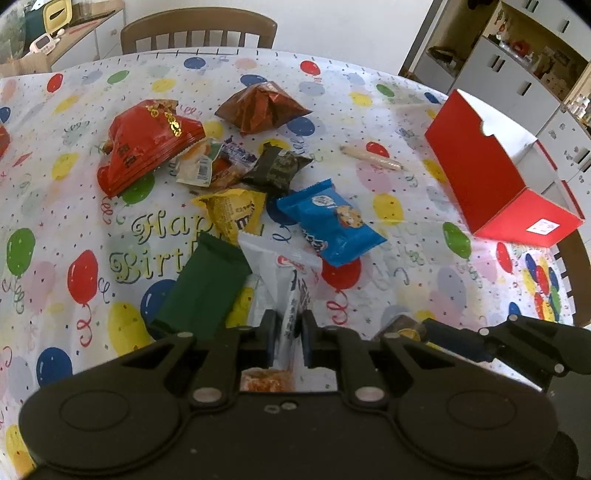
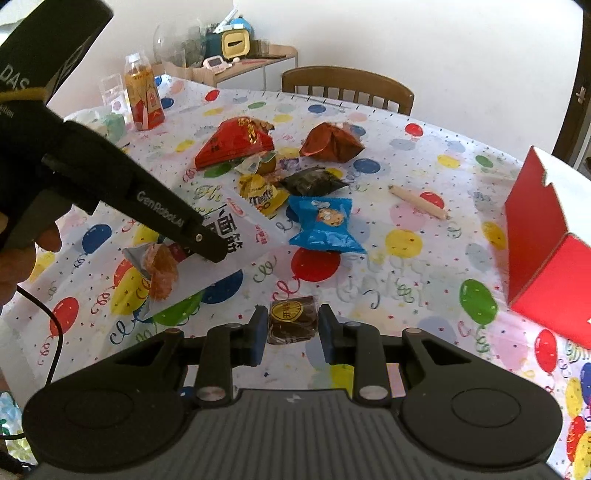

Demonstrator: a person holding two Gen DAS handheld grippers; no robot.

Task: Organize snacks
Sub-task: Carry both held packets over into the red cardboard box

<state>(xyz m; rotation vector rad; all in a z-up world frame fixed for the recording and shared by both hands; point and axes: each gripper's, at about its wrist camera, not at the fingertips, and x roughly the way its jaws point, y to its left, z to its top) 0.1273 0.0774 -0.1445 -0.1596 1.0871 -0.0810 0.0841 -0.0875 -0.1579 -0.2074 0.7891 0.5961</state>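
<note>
Left tongs (image 1: 289, 334) nipped shut on a white snack packet (image 2: 236, 236), held clear above the tabletop (image 2: 369, 280). Right tongs (image 2: 293, 326) partly open, fingers flanking a small brown wrapped snack (image 2: 293, 317); actual contact cannot be told. Remaining snacks lie heaped mid-tabletop. For a secure pick, centre the fingers squarely on the wrapper before closing. Red box (image 2: 535, 254) stands at right, open; its contents are hidden from both views

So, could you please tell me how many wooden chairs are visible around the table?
2: one wooden chair at the table's far edge, another wooden chair at its right edge behind the red box. Others may be out of view.
</note>
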